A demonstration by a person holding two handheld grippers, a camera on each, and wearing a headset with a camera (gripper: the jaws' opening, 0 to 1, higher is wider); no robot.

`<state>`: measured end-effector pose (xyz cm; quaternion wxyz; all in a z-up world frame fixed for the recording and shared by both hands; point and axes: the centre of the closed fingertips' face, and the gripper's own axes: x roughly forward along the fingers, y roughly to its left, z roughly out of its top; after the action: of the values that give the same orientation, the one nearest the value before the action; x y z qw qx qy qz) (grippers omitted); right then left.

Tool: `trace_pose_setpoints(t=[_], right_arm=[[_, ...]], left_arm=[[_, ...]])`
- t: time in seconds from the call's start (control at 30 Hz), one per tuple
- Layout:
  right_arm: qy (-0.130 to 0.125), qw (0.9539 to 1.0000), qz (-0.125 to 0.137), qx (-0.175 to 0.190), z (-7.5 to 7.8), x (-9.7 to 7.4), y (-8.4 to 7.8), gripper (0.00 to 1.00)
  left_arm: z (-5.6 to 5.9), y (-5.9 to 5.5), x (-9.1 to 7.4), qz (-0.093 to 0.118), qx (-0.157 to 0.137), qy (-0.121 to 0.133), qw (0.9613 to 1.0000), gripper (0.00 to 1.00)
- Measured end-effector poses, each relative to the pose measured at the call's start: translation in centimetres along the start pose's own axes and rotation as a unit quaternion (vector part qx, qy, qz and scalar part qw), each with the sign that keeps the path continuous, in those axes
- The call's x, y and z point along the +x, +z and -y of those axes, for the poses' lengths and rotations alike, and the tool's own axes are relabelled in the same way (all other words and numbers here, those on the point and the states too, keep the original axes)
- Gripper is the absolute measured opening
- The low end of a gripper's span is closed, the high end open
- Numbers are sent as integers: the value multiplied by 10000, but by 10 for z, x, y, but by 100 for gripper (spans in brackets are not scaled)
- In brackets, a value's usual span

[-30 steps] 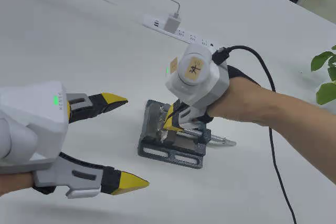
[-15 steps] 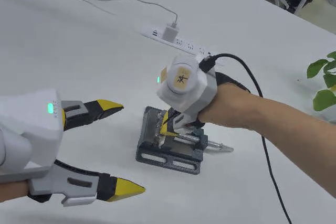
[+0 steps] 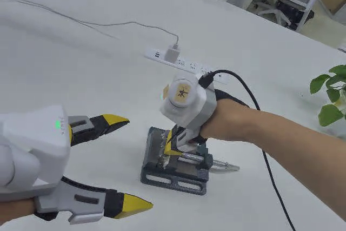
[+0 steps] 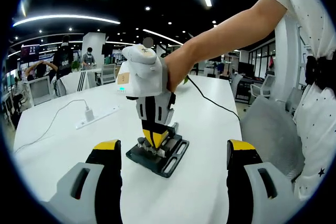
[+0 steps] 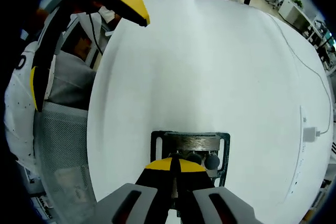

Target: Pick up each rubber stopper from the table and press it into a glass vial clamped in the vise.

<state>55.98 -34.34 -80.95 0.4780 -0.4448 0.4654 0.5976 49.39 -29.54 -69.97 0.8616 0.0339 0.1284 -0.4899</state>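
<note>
A dark metal vise [image 3: 174, 174] stands on the white table. My right gripper [image 3: 172, 145] points down into its jaws with the yellow tips together, shut. In the right gripper view the shut tips [image 5: 175, 165] sit just over the vise [image 5: 190, 141], beside two dark round stoppers [image 5: 211, 160] seated in clamped vials. Whether anything is pinched between the tips I cannot tell. My left gripper [image 3: 127, 162] hovers open at the lower left, well short of the vise. The left gripper view looks between its own open jaws at the right gripper [image 4: 155, 139] above the vise [image 4: 173, 162].
A white power strip [image 3: 184, 63] with a plugged charger and cable lies behind the vise. A black cable [image 3: 273, 171] trails from the right gripper. Green plant leaves [image 3: 328, 93] stand at the right edge. Chairs and people are beyond the table.
The head camera has tilted, showing more of the far table. The right gripper stays shut over the vise, and the left gripper stays open at the lower left.
</note>
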Motion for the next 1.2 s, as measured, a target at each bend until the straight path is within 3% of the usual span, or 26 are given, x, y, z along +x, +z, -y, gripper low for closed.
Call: trace_pose_setpoints(t=[0.37,0.53,0.7,0.77,0.8,0.97,1.2], right_arm=[[-362,9981,415,266,-4,-6,-7,0],[-697,9921,889,539,-2,-27,-13,0],[-923,9780,1541,1061,-9,-48,-26,5],[-1022,9692,1832,1290,-12,-57,-33,7],[-1090,9623,2027,1452,-14,-61,-37,9],[-1289,9413,2533,1820,-28,-71,-55,17],[-1427,9252,2878,2021,-49,-68,-74,31]], left_arm=[[1,2,-11,-89,82,201,9997,82],[2,1,-13,-128,113,257,9995,83],[2,1,-17,-145,96,318,9993,83],[0,2,-18,-146,101,357,9992,84],[-1,1,-19,-171,115,376,9991,84],[-2,0,-20,-230,170,376,9989,86],[-2,-8,-16,-395,173,345,9985,90]])
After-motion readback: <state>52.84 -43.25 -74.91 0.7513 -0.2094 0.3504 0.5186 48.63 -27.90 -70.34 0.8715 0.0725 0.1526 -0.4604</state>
